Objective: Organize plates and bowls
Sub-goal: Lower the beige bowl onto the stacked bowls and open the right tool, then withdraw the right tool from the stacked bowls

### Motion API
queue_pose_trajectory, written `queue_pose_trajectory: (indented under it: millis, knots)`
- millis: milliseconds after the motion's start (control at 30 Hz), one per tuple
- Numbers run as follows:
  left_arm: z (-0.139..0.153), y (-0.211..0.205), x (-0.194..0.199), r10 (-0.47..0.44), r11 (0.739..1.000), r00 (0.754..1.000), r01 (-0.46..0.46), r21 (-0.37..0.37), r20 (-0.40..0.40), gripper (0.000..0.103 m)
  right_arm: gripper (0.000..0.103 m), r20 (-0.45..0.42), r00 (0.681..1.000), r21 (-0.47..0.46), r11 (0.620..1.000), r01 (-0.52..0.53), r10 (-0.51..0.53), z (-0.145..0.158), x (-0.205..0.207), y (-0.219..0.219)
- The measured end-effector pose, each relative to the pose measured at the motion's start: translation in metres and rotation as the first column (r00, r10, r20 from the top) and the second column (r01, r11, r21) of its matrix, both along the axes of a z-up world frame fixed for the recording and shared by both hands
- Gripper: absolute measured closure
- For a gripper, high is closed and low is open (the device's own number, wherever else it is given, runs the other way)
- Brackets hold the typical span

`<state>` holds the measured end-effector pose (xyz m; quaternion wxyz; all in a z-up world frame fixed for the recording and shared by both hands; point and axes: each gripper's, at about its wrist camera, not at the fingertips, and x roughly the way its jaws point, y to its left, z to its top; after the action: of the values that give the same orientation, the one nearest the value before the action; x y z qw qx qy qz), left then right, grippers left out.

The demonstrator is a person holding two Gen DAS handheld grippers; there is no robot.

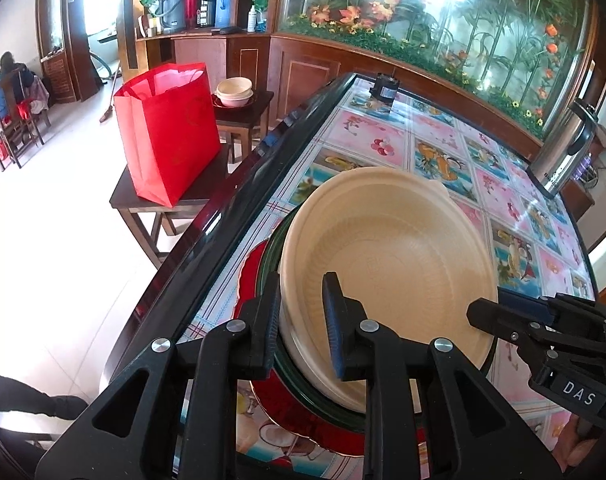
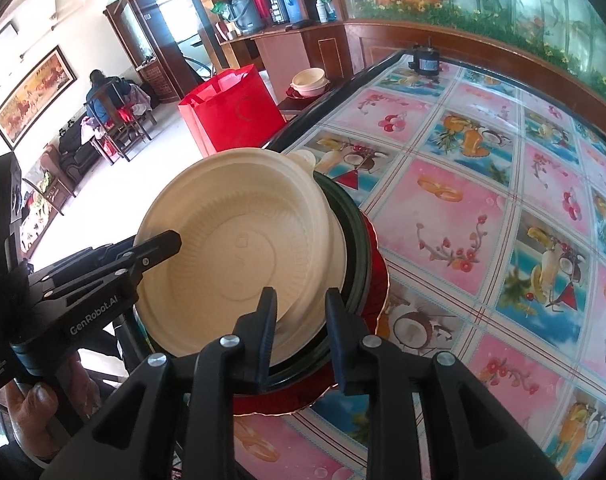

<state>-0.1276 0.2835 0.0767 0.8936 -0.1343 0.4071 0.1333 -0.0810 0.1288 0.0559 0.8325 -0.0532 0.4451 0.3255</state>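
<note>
At the near left edge of the glass-topped table with its pink-and-blue fruit-patterned cloth (image 2: 483, 208) sits a stack: a cream, ribbed plastic bowl (image 1: 387, 256) nested in a dark green round bowl (image 2: 357, 236), which rests on a glossy red plate with a scalloped gold rim (image 2: 377, 248). Stacking them largest at the bottom keeps the pile stable and compact, which seems the point of the tidying.

In the left wrist view the left gripper (image 1: 303, 320) straddles the cream bowl's rim at about 8 o'clock, one finger outside the wall and one inside; the jaws stand a little apart around the rim, and I cannot tell whether the pads press on it. The right gripper (image 2: 301, 328) does the same at about 5 o'clock in its own view, jaws slightly apart with the rim between them, and there too contact is unclear. Taking the rim from opposite sides would let a light, wide bowl be set level without tipping; with the bowl seated in the green one, my judgement is that this is the letting-go stage of a placement.

Off the table toward 10 o'clock, a red paper bag (image 1: 167, 132) stands on a dark wooden stool (image 1: 123, 200), and behind it a second cream bowl stack (image 1: 234, 92) on a red plate waits on another dark stool, probably another finished pile or the next to gather
</note>
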Motion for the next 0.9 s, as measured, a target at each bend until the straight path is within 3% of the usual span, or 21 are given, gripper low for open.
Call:
queue_pose_trajectory:
  millis: [100,200,267,367,567,733,900]
  knots:
    - [0.002,0.000,-0.003,-0.002,1.000,1.000,0.002,-0.013,0.028,0.073,0.074,0.001,1.000,0.008,1.000,-0.002,0.002,0.001,-0.001,-0.001]
    - [0.008,-0.002,-0.007,0.013,1.000,0.998,-0.013,0.005,0.060,0.033,0.058,0.011,1.000,0.029,1.000,-0.003,0.003,0.005,-0.006,-0.003]
    - [0.014,-0.003,-0.012,0.013,1.000,0.996,-0.014,0.010,0.094,0.032,0.043,0.033,0.999,0.014,1.000,0.010,-0.010,0.007,-0.008,-0.004]
    - [0.021,-0.005,-0.017,0.021,1.000,0.993,-0.022,0.013,0.116,0.032,0.042,0.064,0.998,0.024,1.000,0.020,-0.021,0.015,-0.013,-0.010]
    - [0.038,-0.028,-0.028,-0.003,0.996,0.984,-0.013,0.092,0.176,0.032,0.033,0.123,0.989,0.053,0.996,0.077,-0.083,0.026,-0.023,-0.031]
    - [0.043,-0.047,-0.033,-0.049,0.997,0.973,0.036,0.064,0.225,0.032,0.025,0.182,0.970,0.064,0.987,0.149,-0.158,0.031,-0.034,-0.055]
    - [0.045,-0.062,-0.039,-0.041,0.995,0.967,0.016,0.101,0.252,0.032,0.025,0.175,0.963,0.074,0.978,0.194,-0.204,0.023,-0.037,-0.079]
